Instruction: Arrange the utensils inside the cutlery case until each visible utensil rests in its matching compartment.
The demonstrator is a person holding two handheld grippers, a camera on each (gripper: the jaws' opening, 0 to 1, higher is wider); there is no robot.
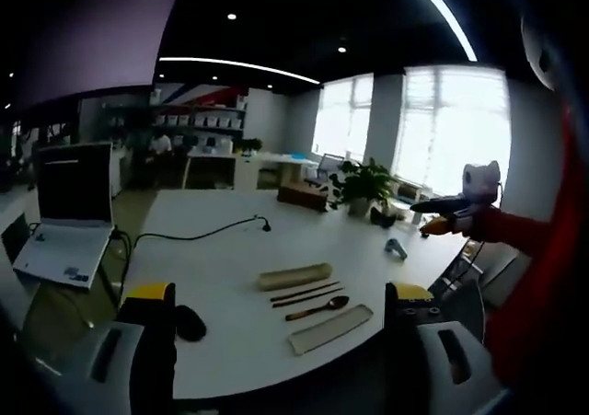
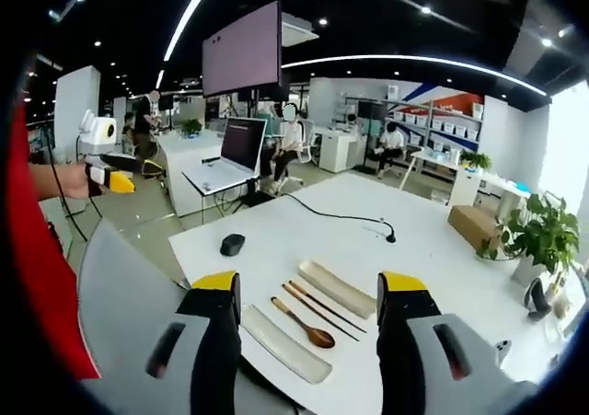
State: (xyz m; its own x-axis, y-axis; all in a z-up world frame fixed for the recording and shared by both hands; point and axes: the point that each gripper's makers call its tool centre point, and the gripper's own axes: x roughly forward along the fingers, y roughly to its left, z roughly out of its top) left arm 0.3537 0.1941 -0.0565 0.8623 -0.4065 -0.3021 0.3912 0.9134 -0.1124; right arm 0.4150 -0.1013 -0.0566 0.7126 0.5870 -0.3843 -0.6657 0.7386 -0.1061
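**Utensils and case halves lie on the counter, both hand-held grippers released**

While both hand-held grippers hang above the near edge of the white counter, nothing sits between their jaws. In the right gripper view, going left to right, the left hand-held gripper shows far off at the edge, held out in a person's hand. Next, a black mouse rests on the counter, apart from the utensils. Then comes the right hand-held gripper, its yellow-tipped jaws spread wide and empty. Between those jaws lie four things side by side: the near case half, the wooden spoon, the pair of dark chopsticks, and the far case half. Spoon and chopsticks lie on the bare counter between the two halves, in neither one. A black cable runs across the counter beyond them, and a potted plant stands at the right.

In the left gripper view, the left hand-held gripper is likewise spread and empty, with a laptop to its left.
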